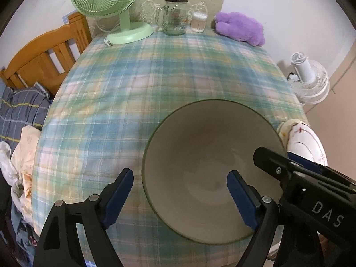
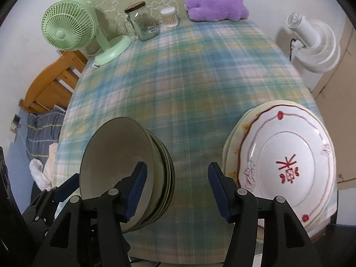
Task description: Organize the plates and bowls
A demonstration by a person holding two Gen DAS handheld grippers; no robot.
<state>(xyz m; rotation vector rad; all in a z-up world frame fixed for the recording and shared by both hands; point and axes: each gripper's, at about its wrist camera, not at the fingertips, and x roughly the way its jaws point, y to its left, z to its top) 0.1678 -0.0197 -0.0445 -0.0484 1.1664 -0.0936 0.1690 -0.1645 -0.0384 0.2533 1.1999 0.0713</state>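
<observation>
A stack of green-rimmed bowls stands on the plaid tablecloth near the front; in the right wrist view the stack shows several nested bowls. My left gripper is open, its jaws astride the top bowl's near rim, one finger outside and one inside. A stack of white plates with red pattern sits at the front right, seen partly in the left wrist view. My right gripper is open and empty, between the bowls and the plates.
At the table's far edge stand a green desk fan, a glass jar mug, a cotton swab box and a purple plush. A white fan stands beyond the right edge. A wooden bed frame is at left.
</observation>
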